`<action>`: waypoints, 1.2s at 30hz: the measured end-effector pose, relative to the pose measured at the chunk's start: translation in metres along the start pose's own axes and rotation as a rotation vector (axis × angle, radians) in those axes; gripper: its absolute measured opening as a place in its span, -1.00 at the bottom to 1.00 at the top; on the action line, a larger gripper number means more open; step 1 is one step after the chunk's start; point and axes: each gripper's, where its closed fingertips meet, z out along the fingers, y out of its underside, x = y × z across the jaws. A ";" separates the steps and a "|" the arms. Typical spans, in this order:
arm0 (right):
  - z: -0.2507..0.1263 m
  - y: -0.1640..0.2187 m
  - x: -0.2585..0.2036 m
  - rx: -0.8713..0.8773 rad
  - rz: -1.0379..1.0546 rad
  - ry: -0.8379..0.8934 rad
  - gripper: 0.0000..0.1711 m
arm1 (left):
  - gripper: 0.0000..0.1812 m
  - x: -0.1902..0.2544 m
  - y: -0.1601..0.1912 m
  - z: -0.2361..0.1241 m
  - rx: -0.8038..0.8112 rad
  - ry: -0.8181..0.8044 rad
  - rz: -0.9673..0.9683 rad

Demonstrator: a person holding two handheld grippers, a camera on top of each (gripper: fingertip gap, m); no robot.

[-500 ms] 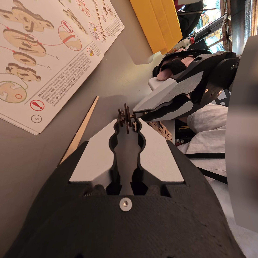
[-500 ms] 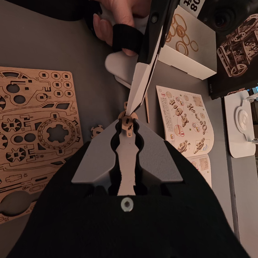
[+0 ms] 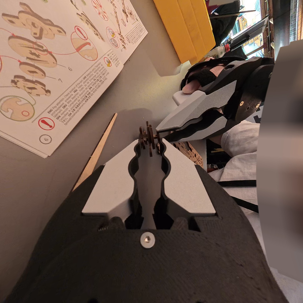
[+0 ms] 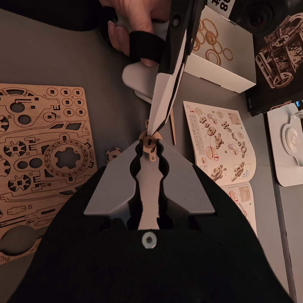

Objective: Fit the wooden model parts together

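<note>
Little has moved: both tools stay locked on the gear stack above the desk [image 3: 41, 180].

Left tool [image 3: 150, 142] pinches the wooden gear stack [image 3: 148, 138] flatwise, steadying it; right tool [image 4: 148, 143] grips its end disc [image 4: 148, 142], likely pressing it along the axle.

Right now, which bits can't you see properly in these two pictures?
- Wooden gear stack, left wrist view: how its pieces join is too small to tell; the left gripper covers both ends.
- Wooden part sheet, right wrist view: cut off by the left edge; the right gripper body covers its lower corner.
- Loose gear, right wrist view: half hidden behind a finger.
- Instruction booklet, left wrist view: cut off at top and left.
</note>
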 end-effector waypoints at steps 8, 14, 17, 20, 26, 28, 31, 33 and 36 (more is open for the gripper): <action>0.001 -0.001 0.001 0.016 0.015 0.000 -0.82 | -0.77 -0.001 -0.001 -0.001 0.007 0.003 -0.012; 0.003 -0.002 0.001 0.028 0.019 -0.003 -0.82 | -0.77 -0.001 -0.001 -0.001 0.005 -0.012 0.007; 0.003 -0.002 0.001 0.040 0.033 -0.011 -0.82 | -0.77 -0.002 0.000 -0.001 0.000 -0.019 0.022; 0.004 -0.003 0.001 0.054 0.051 -0.022 -0.82 | -0.77 -0.002 0.000 -0.002 -0.002 -0.032 0.039; -0.002 -0.004 0.004 0.143 0.199 -0.126 -0.78 | -0.78 0.003 -0.005 -0.003 0.025 0.016 0.032; -0.011 -0.007 0.018 0.212 0.303 -0.126 -0.66 | -0.78 0.009 -0.013 -0.009 0.073 0.051 0.042; -0.021 -0.006 0.035 0.287 0.515 -0.167 -0.42 | -0.78 0.019 -0.024 -0.015 0.136 0.086 0.092; -0.024 -0.010 0.030 0.339 0.688 -0.325 -0.37 | -0.78 0.023 -0.029 -0.017 0.165 0.079 0.143; -0.027 -0.018 0.021 0.411 0.870 -0.546 -0.48 | -0.78 0.028 -0.032 -0.019 0.187 0.067 0.208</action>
